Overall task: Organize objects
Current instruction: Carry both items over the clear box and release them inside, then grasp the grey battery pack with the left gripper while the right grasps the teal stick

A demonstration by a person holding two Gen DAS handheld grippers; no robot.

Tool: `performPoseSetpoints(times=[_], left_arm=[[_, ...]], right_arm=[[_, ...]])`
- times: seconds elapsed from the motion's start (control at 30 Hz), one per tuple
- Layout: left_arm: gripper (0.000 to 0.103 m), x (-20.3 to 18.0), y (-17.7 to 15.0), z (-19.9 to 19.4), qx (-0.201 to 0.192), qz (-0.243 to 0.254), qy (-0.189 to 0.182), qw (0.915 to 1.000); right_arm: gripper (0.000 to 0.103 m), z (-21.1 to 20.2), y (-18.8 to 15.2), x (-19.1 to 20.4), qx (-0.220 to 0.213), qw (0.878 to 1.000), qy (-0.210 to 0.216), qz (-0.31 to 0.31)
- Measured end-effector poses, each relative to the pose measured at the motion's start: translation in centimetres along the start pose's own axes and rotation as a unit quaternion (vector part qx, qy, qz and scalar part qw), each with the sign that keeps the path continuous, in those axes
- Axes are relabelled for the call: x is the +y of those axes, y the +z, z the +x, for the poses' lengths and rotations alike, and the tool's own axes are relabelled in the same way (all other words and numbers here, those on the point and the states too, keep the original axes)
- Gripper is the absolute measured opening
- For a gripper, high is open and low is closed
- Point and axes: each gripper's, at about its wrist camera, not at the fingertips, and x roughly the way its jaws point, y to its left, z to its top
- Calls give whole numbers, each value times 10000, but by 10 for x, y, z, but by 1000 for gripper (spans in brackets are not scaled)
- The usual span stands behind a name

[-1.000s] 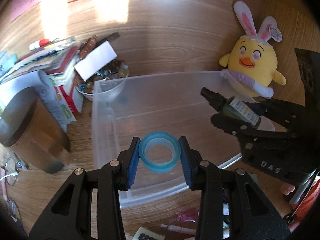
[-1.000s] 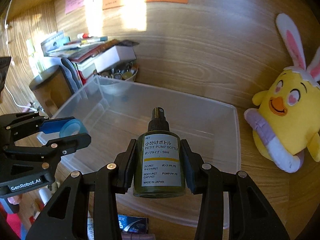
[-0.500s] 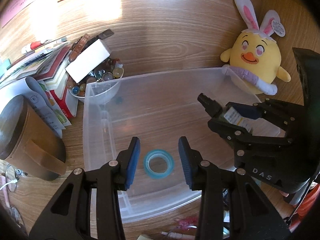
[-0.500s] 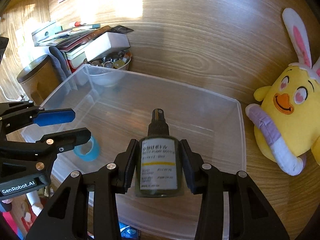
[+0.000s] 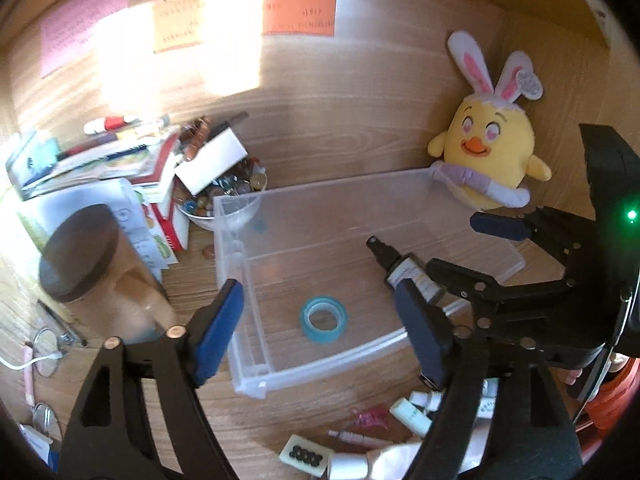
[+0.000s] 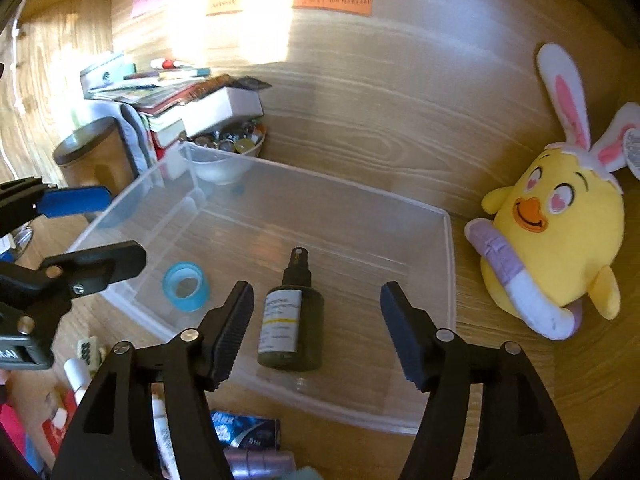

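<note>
Both drops made since the earlier frames — the tape roll [image 5: 323,318] has left the left gripper [image 5: 320,332] and lies flat on the floor of the clear bin [image 5: 240,264], and the spray bottle [image 6: 291,320] has left the right gripper [image 6: 318,332] and sits in the same bin near its front wall, nozzle pointing away. Both sets of jaws have just been opening and now stand wide, gripping nothing; the bottle is between the right jaws in view but the pads are clear of it.

Progress, as I judge it: two items binned, plenty left. Loose small stuff still litters the wooden desk [image 6: 500,360] in front of the bin — little white bottles [image 5: 412,416], a dark box [image 6: 246,432].

Further back: a bowl of small trinkets [image 5: 224,196] touching the bin's far-left corner, a book stack [image 6: 176,96], a lidded brown canister [image 5: 96,268], a yellow chick plush [image 6: 556,232] just right of the bin. Wood-grain back panel with sticky notes [image 5: 298,10], sun patch across it.
</note>
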Motion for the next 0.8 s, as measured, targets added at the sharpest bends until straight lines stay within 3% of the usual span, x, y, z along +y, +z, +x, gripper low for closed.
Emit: performPoseSetpoints(times=[0.13,0.3,0.8], left_arm=[[90,1,-9,-21,-188,25,68,9998],[97,2,-26,-39,-239,3,37,9997],[97,12,-98,-57,174,-167,52,9997]], right_arm=[[73,-22,-7,1,-176,9998,70,-3],[76,-49,-16,2,-355,9990,278,67],[82,-72,-72,27,-382,9990,234,-74]])
